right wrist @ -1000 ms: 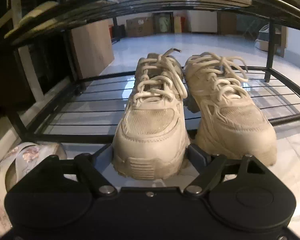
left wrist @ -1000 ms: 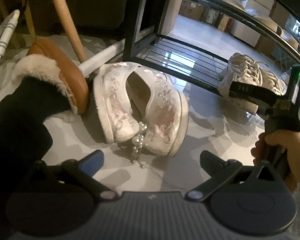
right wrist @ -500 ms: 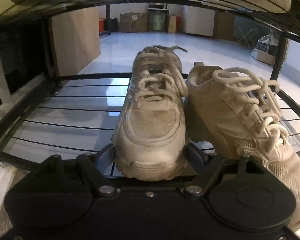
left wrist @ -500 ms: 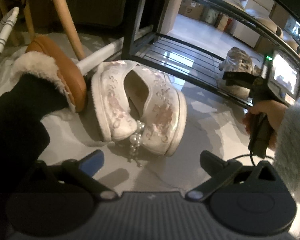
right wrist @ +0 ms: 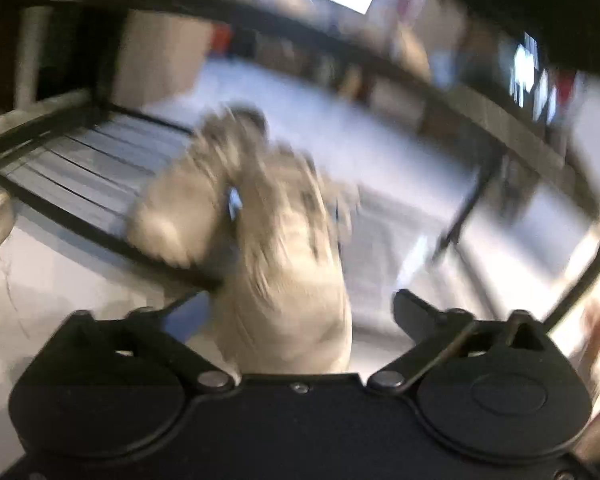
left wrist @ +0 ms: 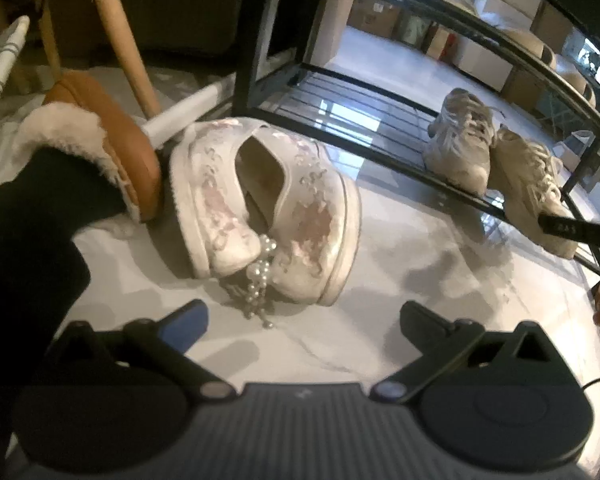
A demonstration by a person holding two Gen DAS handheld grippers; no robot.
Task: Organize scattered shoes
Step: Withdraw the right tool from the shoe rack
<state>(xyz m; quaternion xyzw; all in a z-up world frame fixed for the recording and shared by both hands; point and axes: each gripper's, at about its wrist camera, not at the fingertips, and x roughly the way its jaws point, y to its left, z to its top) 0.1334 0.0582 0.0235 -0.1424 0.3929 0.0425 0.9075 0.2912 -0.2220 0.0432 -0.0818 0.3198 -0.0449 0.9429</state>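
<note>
Two beige lace-up sneakers (left wrist: 460, 148) stand side by side on the bottom shelf of a black rack (left wrist: 256, 40). The right wrist view is blurred by motion. In it my right gripper (right wrist: 304, 312) is open, its fingers spread wider than the toe of the right-hand sneaker (right wrist: 292, 272) that lies between them. One finger of that gripper (left wrist: 576, 230) shows at the right edge of the left wrist view, beside that sneaker. A pair of white embroidered shoes (left wrist: 260, 208) with a pearl string lies on the floor in front of my open, empty left gripper (left wrist: 304, 320).
A brown fur-lined slipper (left wrist: 112, 132) touches the white pair on the left, partly hidden by a black shape. A wooden chair leg (left wrist: 120, 32) and a white tube (left wrist: 188, 104) stand behind. More shoes rest on the rack's upper shelf. Pale marble floor lies around.
My right gripper was shut on the left sneaker on the shelf; it has let go, opened and pulled back to the right. The left gripper has barely moved.
</note>
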